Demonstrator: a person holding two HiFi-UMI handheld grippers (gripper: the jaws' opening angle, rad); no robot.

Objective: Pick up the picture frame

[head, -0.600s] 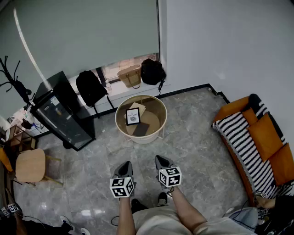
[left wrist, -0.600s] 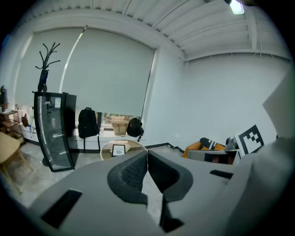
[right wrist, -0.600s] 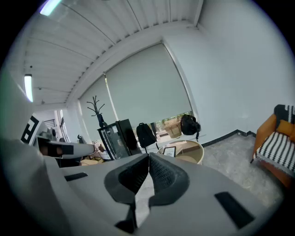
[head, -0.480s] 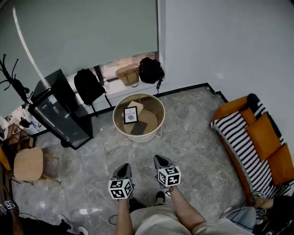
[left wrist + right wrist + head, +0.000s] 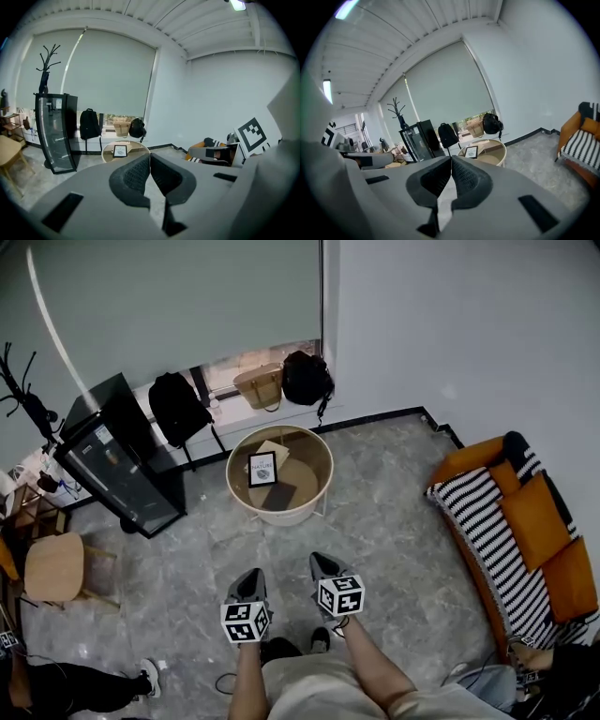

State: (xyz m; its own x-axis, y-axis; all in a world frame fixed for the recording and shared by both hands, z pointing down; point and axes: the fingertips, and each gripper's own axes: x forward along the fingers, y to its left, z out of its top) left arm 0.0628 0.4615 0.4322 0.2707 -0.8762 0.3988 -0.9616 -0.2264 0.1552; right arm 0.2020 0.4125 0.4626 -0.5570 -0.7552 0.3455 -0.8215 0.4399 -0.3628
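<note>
A small black picture frame [image 5: 262,469] with a white print stands upright on a round cream side table [image 5: 314,491] across the room, near the window wall. It also shows small in the left gripper view as the frame [image 5: 120,150] and in the right gripper view as the frame [image 5: 470,151]. My left gripper [image 5: 250,582] and right gripper [image 5: 323,565] are held side by side over the grey floor, well short of the table. Both are shut with nothing between the jaws, the left gripper [image 5: 150,155] and right gripper [image 5: 451,159] each pointing towards the table.
A dark glass cabinet [image 5: 108,465] stands left of the table, with a black backpack [image 5: 178,407], a tan bag [image 5: 259,386] and a black bag [image 5: 307,377] along the window ledge. An orange sofa with a striped throw [image 5: 511,521] is at right. A wooden stool [image 5: 53,568] sits at left.
The table and frame sit slightly higher and further left in the head view than before. Both grippers have stayed shut and side by side.
</note>
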